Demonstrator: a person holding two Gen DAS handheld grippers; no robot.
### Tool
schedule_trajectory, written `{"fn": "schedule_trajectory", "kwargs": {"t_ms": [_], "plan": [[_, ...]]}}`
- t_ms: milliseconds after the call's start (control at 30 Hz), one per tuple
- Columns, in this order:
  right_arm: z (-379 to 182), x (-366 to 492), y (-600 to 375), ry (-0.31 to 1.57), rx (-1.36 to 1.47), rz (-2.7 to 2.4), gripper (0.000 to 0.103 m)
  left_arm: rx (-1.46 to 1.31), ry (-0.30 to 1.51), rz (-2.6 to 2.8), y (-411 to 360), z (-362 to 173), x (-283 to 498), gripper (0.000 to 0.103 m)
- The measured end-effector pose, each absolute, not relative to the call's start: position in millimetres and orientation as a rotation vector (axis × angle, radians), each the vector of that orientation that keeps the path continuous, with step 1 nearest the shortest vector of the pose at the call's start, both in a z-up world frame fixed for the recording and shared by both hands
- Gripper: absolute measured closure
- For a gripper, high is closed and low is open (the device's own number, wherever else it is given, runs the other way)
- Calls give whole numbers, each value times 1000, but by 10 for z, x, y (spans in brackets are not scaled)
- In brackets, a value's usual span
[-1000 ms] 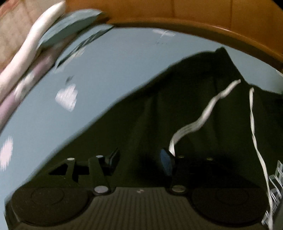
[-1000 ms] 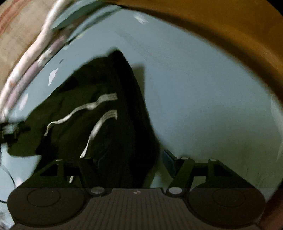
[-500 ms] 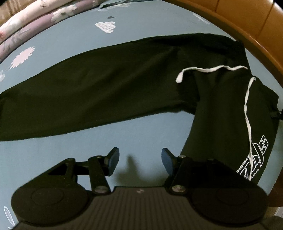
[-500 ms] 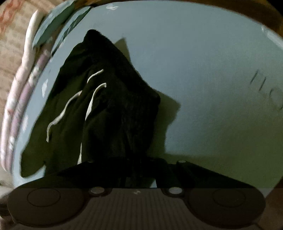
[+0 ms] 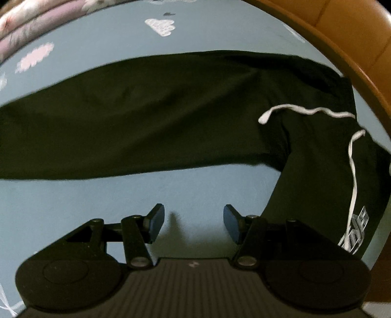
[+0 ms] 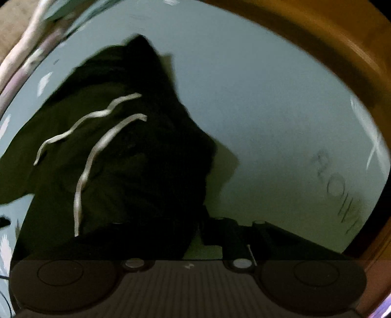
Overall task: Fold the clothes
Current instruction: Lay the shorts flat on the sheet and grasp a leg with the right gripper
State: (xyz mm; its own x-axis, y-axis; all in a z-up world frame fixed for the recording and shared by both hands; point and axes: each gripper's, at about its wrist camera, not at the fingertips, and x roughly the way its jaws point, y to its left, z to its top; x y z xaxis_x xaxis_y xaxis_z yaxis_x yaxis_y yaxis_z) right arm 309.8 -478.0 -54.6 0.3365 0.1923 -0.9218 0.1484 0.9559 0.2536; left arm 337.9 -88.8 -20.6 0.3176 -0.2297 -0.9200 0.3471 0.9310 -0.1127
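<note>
A pair of black trousers (image 5: 156, 117) is spread on a blue bed sheet (image 5: 122, 190). In the left wrist view one leg is stretched across the frame to the left, while the other is turned down along the right side, where a white printed logo (image 5: 354, 232) is seen. Two white drawstrings (image 5: 305, 111) are laid over the cloth near the waistband. The left tool (image 5: 193, 221) is held over bare sheet just below the long leg, its jaws spread wide and nothing gripped between them. In the right wrist view, which is blurred, the waist end of the trousers is bunched up in front of the right tool (image 6: 195, 234), whose jaws are drawn together on the dark cloth. An orange-brown wooden bed frame (image 5: 347, 44) is seen beyond the sheet's edge, and folded floral bedding (image 5: 29, 22) at the upper left.
</note>
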Motion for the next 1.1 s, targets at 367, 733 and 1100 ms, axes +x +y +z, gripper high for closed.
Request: {"fn": "schedule_trajectory", "kwargs": {"t_ms": [367, 733, 1100], "plan": [[224, 3876, -3985, 1095, 37, 448, 69, -201, 1166, -190, -432, 18, 3527, 39], [148, 5070, -1866, 980, -130, 792, 62, -640, 1192, -19, 750, -346, 3868, 38], [-300, 5887, -244, 978, -463, 1003, 56, -724, 1153, 88, 1178, -610, 3994, 37]]}}
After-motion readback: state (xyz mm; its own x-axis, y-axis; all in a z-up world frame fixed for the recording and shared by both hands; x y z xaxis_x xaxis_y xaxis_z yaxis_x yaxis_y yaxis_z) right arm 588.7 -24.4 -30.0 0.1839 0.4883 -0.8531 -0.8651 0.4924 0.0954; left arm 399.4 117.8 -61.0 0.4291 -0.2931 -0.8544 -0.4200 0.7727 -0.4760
